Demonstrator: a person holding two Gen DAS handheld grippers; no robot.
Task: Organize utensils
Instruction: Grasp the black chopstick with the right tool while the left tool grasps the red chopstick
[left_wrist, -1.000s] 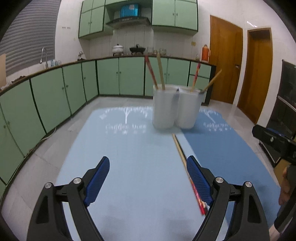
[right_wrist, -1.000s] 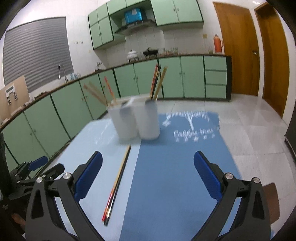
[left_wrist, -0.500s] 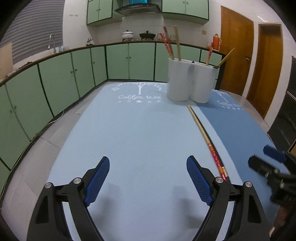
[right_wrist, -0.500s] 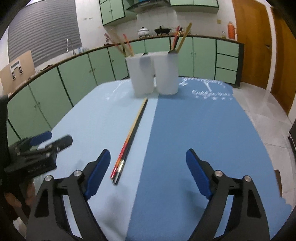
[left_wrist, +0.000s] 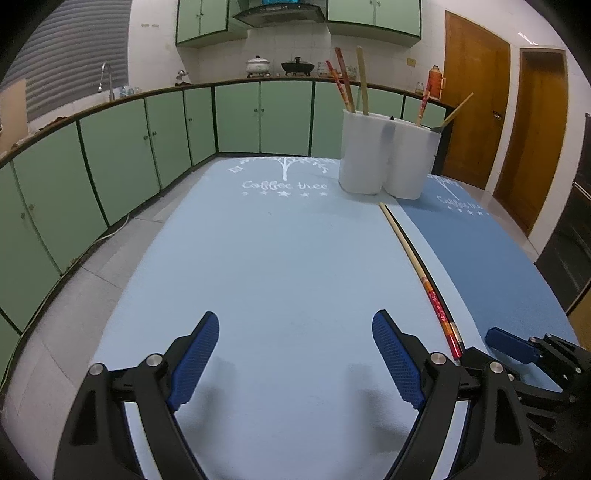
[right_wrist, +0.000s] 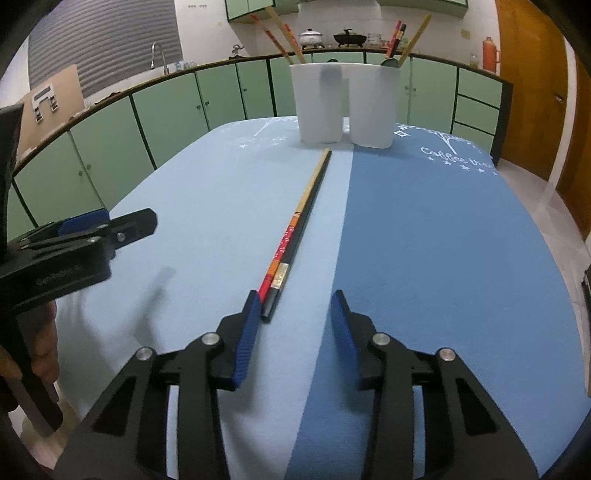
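Two chopsticks (right_wrist: 300, 226), one red-and-wood and one black, lie side by side on the light blue mat, pointing at two white holders (right_wrist: 345, 105) at the far end. Both holders hold upright chopsticks. My right gripper (right_wrist: 293, 325) is open and empty, low over the mat, its left finger beside the chopsticks' near ends. My left gripper (left_wrist: 295, 354) is open and empty over the light blue mat, left of the chopsticks (left_wrist: 417, 266). The holders (left_wrist: 388, 158) also show in the left wrist view.
A light blue mat (left_wrist: 258, 258) and a darker blue mat (right_wrist: 443, 240) cover the table side by side. Green kitchen cabinets (left_wrist: 110, 155) run behind and to the left. Wooden doors (left_wrist: 476, 103) stand at the right. The right gripper's finger (left_wrist: 513, 345) shows in the left wrist view.
Both grippers have dropped lower and drawn back toward the near table edge. The right gripper has narrowed its opening and moved up to the near ends of the chopsticks.
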